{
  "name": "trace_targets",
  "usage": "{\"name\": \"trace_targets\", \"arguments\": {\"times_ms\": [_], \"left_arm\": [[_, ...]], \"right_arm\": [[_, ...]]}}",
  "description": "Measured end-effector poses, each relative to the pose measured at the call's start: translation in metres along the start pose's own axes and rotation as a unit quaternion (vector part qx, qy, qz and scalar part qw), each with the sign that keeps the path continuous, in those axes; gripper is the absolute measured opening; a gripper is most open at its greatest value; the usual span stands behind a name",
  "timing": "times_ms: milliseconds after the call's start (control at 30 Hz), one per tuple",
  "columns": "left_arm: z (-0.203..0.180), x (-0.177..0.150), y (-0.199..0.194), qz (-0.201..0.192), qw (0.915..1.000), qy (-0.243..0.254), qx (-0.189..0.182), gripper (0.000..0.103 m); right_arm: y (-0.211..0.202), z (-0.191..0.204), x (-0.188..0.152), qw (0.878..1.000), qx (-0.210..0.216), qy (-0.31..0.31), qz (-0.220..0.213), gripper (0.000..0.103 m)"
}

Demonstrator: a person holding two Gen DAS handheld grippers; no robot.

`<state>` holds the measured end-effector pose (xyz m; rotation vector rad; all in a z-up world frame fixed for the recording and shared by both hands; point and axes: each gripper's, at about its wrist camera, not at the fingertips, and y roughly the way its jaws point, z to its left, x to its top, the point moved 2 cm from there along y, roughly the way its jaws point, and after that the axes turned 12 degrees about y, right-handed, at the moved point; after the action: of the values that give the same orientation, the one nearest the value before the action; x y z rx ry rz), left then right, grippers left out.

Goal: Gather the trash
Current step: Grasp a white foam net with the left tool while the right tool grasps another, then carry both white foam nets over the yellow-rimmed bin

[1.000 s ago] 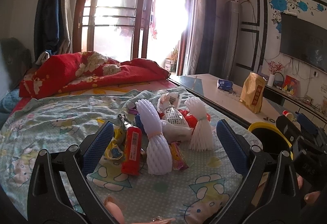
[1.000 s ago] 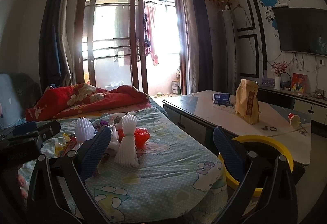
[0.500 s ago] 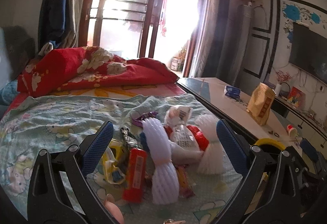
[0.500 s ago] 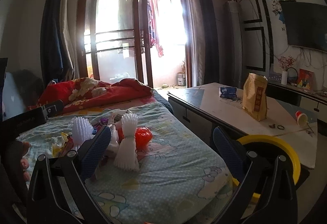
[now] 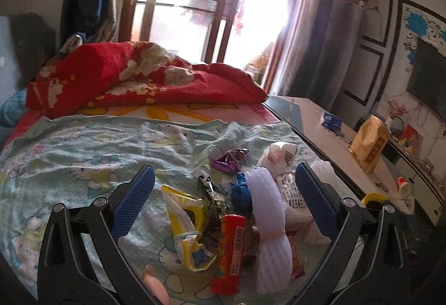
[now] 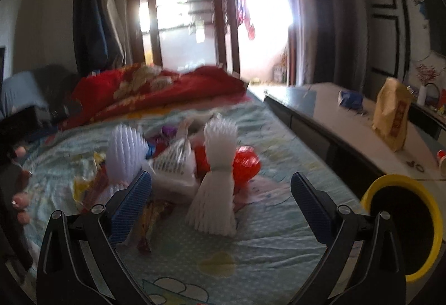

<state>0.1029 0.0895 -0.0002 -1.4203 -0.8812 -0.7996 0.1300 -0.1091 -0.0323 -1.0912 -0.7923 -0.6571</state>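
Note:
A pile of trash lies on the bed's cartoon-print blanket. In the left wrist view my left gripper is open above it, with a red tube, a white foam net, a yellow wrapper and a purple wrapper between its fingers, none of them held. In the right wrist view my right gripper is open low over the blanket, facing a second white foam net, a red plastic piece and a white labelled bag. A yellow-rimmed bin stands at the right, beside the bed.
A red floral quilt is bunched at the bed's far end. A long white table runs along the bed's right side and carries a tan paper bag and a blue packet. A person's fingers show at the left.
Both grippers have moved forward and down toward the trash pile, which now looks larger. The left gripper now frames the red tube and foam net. Both stay open.

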Motion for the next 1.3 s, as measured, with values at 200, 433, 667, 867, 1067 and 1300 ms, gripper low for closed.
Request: {"name": "trace_targets", "arguments": {"times_ms": [200, 433, 667, 867, 1067, 1300], "left_arm": [[-0.014, 0.001, 0.025, 0.033, 0.9982, 0.031, -0.039, 0.092], [-0.032, -0.008, 0.059, 0.084, 0.9927, 0.028, -0.081, 0.080], [-0.043, -0.015, 0.070, 0.105, 0.9898, 0.020, -0.094, 0.050], [-0.042, -0.021, 0.069, 0.118, 0.9881, 0.014, -0.098, 0.026], [-0.042, -0.016, 0.060, 0.107, 0.9887, 0.013, -0.104, 0.018], [-0.048, 0.009, 0.033, 0.060, 0.9907, 0.012, -0.121, 0.017]], "right_arm": [[0.030, -0.007, -0.008, 0.999, 0.004, 0.017, 0.051, 0.087], [0.045, -0.010, -0.015, 0.996, 0.018, 0.023, 0.083, 0.072], [0.050, -0.015, -0.017, 0.993, 0.034, 0.046, 0.104, 0.059], [0.047, -0.012, -0.019, 0.992, 0.053, 0.040, 0.111, 0.030], [0.034, -0.010, -0.017, 0.992, 0.067, 0.032, 0.099, 0.019], [0.012, -0.019, -0.005, 0.993, 0.076, 0.041, 0.081, 0.019]]}}
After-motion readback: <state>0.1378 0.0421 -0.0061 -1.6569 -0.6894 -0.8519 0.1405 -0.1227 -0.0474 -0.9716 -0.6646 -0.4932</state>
